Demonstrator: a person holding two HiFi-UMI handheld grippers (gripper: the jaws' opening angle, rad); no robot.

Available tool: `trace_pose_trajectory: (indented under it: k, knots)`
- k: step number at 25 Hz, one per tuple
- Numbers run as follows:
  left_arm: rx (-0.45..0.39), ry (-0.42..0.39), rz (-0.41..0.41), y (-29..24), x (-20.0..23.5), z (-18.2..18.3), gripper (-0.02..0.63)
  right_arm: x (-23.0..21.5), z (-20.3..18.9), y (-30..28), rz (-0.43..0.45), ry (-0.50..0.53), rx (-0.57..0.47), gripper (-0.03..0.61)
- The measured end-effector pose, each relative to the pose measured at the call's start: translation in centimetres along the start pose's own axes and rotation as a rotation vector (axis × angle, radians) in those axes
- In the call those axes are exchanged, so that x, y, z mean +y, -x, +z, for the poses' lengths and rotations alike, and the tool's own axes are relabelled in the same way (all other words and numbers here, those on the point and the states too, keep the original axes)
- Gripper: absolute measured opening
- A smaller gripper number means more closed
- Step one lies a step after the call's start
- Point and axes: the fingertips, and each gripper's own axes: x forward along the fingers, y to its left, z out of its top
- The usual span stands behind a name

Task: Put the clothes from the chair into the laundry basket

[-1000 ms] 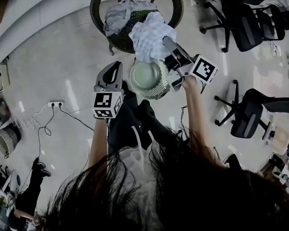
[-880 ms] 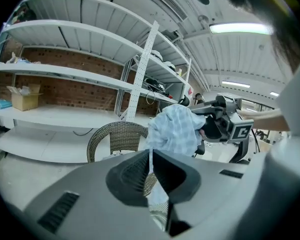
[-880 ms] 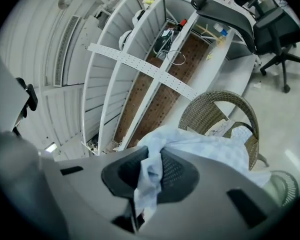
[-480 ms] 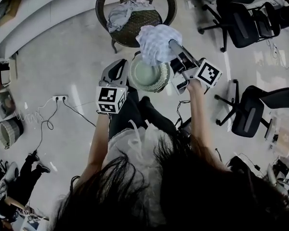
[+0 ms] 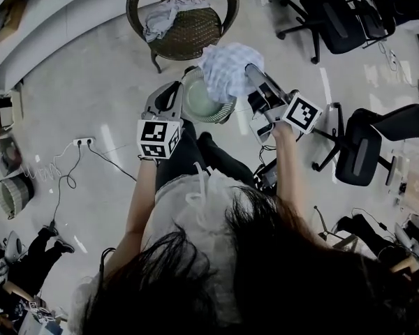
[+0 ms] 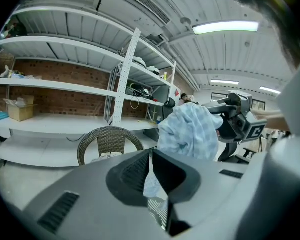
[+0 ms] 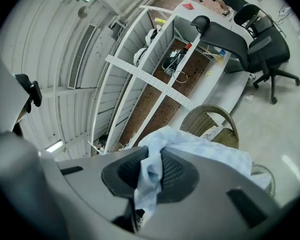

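A wicker chair [image 5: 195,30] stands at the top of the head view with a grey-white heap of clothes [image 5: 164,14] on its seat. My right gripper [image 5: 250,70] is shut on a light blue checked garment [image 5: 227,67], which hangs bunched over the right rim of the round ribbed laundry basket [image 5: 195,103]. In the right gripper view the cloth [image 7: 147,176] is pinched between the pads. My left gripper [image 5: 173,88] stays just left of the basket's rim. Its jaws look shut with nothing in them [image 6: 151,159], and the blue garment [image 6: 190,131] hangs ahead of them.
Black office chairs [image 5: 335,19] [image 5: 359,155] stand to the right. A power strip [image 5: 82,142] with trailing cables lies on the floor to the left, near a small woven basket [image 5: 12,195]. White shelving [image 6: 65,84] runs behind the wicker chair.
Both grippers have drawn back from the chair and risen. The right one has carried the blue garment off the chair's front edge to above the basket.
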Motion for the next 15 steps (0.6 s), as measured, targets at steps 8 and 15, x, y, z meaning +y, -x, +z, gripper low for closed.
trace_pose_trajectory:
  k: [8, 15]
  knots:
    - [0.038, -0.003, -0.040, -0.4, -1.1, -1.8, 0.023, -3.2, -4.5, 1.5, -0.073, -0.058, 0.039, 0.055]
    - [0.093, -0.016, -0.074, -2.2, -4.4, -4.0, 0.023, -7.8, -7.0, 3.6, -0.151, -0.060, 0.120, 0.057]
